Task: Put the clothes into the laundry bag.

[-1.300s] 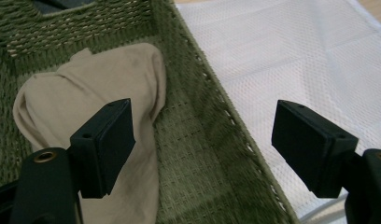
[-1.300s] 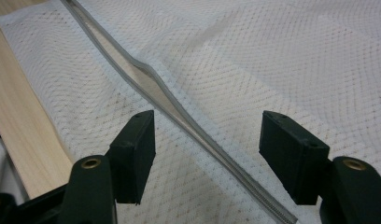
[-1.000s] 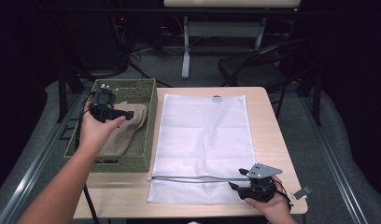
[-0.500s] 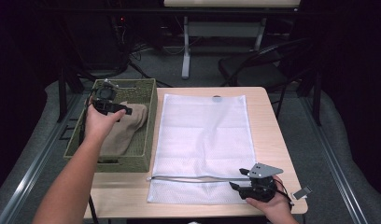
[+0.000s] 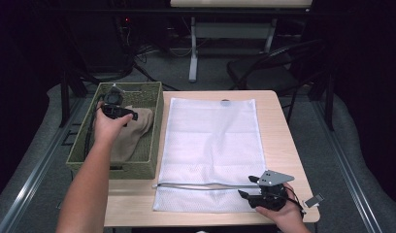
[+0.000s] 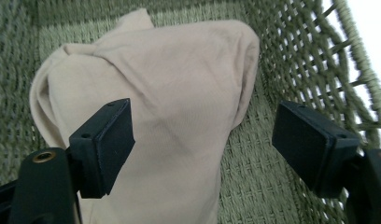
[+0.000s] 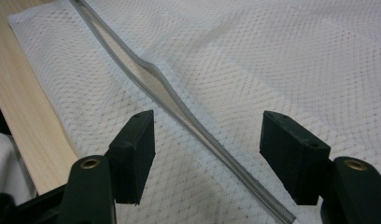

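Observation:
A beige garment (image 5: 133,131) (image 6: 170,116) lies bunched in a green woven basket (image 5: 152,145) (image 6: 291,60) at the table's left. My left gripper (image 5: 130,115) (image 6: 202,144) hovers open just above the cloth, jaws wide apart with nothing between them. A white mesh laundry bag (image 5: 213,141) (image 7: 282,56) lies flat on the table. Its grey zipper (image 5: 206,185) (image 7: 179,107) runs along the near end, partly gaping. My right gripper (image 5: 245,194) (image 7: 207,144) is open at the bag's near right corner, its jaws straddling the zipper line.
The wooden table (image 5: 283,131) has bare strips to the right of the bag and along the front edge. A small grey tag (image 5: 313,200) lies by the right hand. A dark chair (image 5: 278,68) and a table frame stand beyond the far edge.
My left gripper has moved toward the basket's far end and a little right, over the top of the garment. The right gripper has stayed put.

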Motion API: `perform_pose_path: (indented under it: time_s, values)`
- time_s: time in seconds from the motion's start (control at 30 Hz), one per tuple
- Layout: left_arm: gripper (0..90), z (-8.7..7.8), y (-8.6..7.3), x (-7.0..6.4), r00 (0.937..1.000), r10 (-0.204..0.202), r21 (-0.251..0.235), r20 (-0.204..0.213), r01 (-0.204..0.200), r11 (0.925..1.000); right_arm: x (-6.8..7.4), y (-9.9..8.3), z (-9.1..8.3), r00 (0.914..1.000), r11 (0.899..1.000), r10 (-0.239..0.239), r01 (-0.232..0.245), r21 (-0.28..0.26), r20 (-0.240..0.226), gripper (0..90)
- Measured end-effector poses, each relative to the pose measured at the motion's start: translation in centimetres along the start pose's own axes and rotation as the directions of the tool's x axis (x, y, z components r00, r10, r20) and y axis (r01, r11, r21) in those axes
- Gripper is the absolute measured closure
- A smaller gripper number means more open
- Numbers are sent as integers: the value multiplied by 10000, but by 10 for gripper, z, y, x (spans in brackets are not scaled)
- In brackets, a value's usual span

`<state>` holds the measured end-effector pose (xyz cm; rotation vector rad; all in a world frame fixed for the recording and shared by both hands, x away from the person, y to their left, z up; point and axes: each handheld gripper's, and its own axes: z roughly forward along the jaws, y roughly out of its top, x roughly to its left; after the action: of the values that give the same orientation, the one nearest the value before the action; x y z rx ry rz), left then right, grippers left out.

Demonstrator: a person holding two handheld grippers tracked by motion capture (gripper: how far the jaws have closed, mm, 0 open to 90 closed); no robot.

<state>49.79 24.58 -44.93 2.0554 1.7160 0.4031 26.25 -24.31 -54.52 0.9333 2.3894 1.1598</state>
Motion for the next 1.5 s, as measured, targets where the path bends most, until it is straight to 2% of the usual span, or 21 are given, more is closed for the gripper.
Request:
perform_pose_path:
  time_s: [0.2, 0.23, 0.3, 0.33, 0.57, 0.7, 0.87, 0.9, 0.93, 0.97, 1.0, 1.03, 1.07, 1.13, 1.17, 1.27, 1.3, 1.37, 1.43, 1.5]
  values:
    - [194, 11, 0, 1, 9999, -4, 37, -152, 5, 10000, 0, 0, 0, 9999, 10000, -69, 69, 40, -77, 357]
    - [192, 15, 1, 0, 9993, 101, 143, -372, -96, 9999, 0, 0, 0, 9999, 10000, -84, 85, 36, -91, 357]
    - [189, 17, 1, 0, 9987, 126, 179, -494, -117, 9998, 1, 0, 0, 9998, 9999, -126, 126, 30, -121, 358]
    - [184, 22, 1, -1, 9977, 202, 379, -647, -178, 9991, 1, 0, 0, 9998, 9999, -141, 141, 43, -132, 358]
    - [183, 35, -2, -3, 9938, 457, 796, -1016, -376, 9961, 2, 0, 1, 9998, 9999, -159, 160, 63, -127, 355]
    - [183, 42, -6, -3, 9924, 407, 702, -1158, -327, 9970, 2, 1, 1, 9998, 9998, -180, 181, 80, -132, 352]
    - [166, 47, -9, -3, 9882, 446, 647, -1469, -354, 9973, 2, 1, 1, 9998, 9997, -181, 183, 129, -128, 348]
    - [158, 48, -9, -3, 9845, 574, 755, -1657, -453, 9961, 2, 1, 1, 9998, 9998, -180, 182, 123, -128, 347]
    - [156, 48, -9, -3, 9845, 574, 755, -1657, -453, 9961, 2, 1, 1, 9998, 9998, -180, 182, 123, -128, 347]
    - [154, 49, -10, -5, 9771, 868, 979, -1941, -687, 9928, 2, 1, 1, 9997, 9997, -206, 208, 114, -153, 347]
    - [153, 49, -10, -5, 9771, 868, 979, -1941, -687, 9928, 2, 1, 1, 9997, 9997, -206, 208, 114, -153, 347]
    - [153, 52, -12, -6, 9708, 1041, 1113, -2160, -815, 9904, 2, 1, 1, 9997, 9997, -214, 216, 129, -146, 345]
    - [150, 53, -12, -6, 9674, 1120, 1159, -2273, -874, 9894, 2, 1, 1, 9997, 9997, -210, 212, 127, -140, 345]
    - [150, 54, -13, -6, 9683, 1154, 1200, -2214, -904, 9887, 2, 1, 2, 9997, 9997, -213, 215, 129, -138, 344]
    - [149, 56, -14, -6, 9649, 1273, 1290, -2296, -994, 9866, 2, 1, 2, 9997, 9997, -216, 218, 139, -134, 343]
    - [128, 57, -15, -5, 9647, 1305, 1441, -2288, -990, 9846, 2, 0, 2, 9997, 9997, -212, 214, 138, -132, 342]
    - [117, 59, -15, -3, 9603, 1345, 1545, -2442, -984, 9831, 3, 0, 2, 9997, 9997, -210, 212, 135, -130, 342]
    - [116, 60, -16, -2, 9603, 1295, 1532, -2473, -932, 9838, 3, 0, 2, 9997, 9997, -207, 209, 134, -135, 342]
    - [114, 62, -17, 4, 9619, 1066, 1556, -2516, -685, 9854, 2, 0, 2, 9997, 9997, -204, 206, 147, -122, 341]
    - [103, 62, -17, 7, 9643, 1010, 1665, -2449, -608, 9842, 3, 0, 2, 9997, 9997, -195, 197, 166, -117, 341]
